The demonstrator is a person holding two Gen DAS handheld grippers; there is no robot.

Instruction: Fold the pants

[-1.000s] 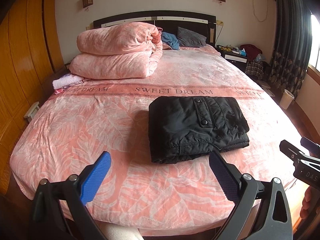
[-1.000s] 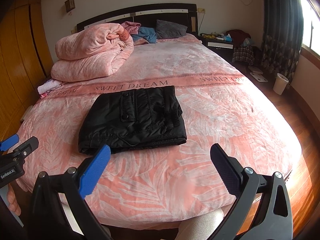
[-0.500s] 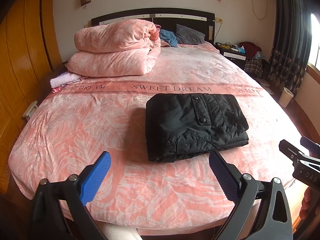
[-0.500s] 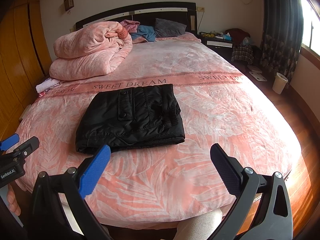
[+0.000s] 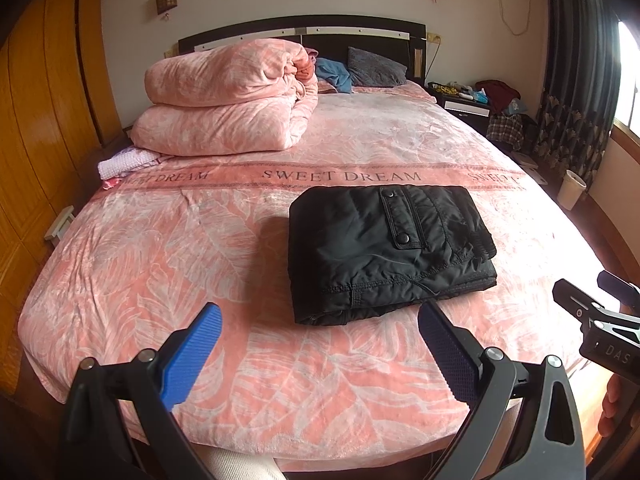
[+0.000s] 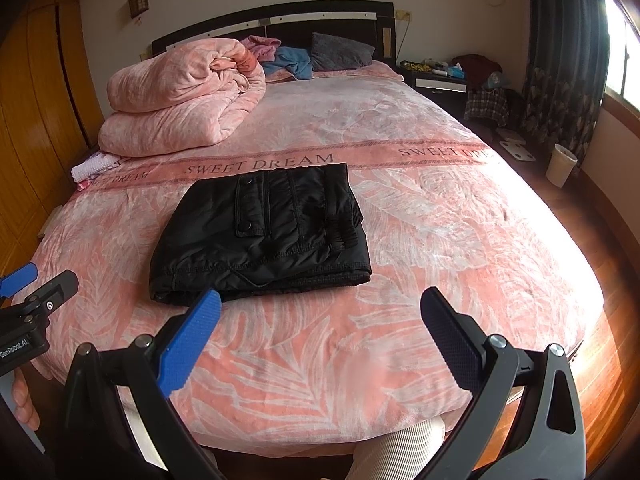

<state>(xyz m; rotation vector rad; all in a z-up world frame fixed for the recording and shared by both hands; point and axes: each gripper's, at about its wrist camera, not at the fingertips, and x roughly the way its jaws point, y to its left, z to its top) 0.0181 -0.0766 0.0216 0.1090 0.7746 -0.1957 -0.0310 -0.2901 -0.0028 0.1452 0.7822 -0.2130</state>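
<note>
Pants (image 5: pixel 390 250) lie folded into a thick black rectangle on the pink bedspread (image 5: pixel 240 240), just on the near side of its "SWEET DREAM" band (image 5: pixel 340 177). Seen from the left wrist, the left gripper (image 5: pixel 318 334) hangs over the near bed edge with its blue-padded fingers spread wide and nothing between them, short of the bundle's near hem. From the pants, bare bedspread runs off to the left, and the rolled pink quilt (image 5: pixel 228 100) sits well beyond the band.

From the right wrist, the right gripper (image 6: pixel 320 326) is likewise spread wide and empty, its left fingertip just short of the pants' (image 6: pixel 260 236) near left corner. Right of the bundle the bedspread (image 6: pixel 460 240) is bare out to the bed's rounded edge.

The fold looks done to me, so what remains is probably a tidy-up at most: press the layered near edge flat without dragging the slippery fabric. I'd keep both tools low and pull away toward the near edge, where the room is.
</note>
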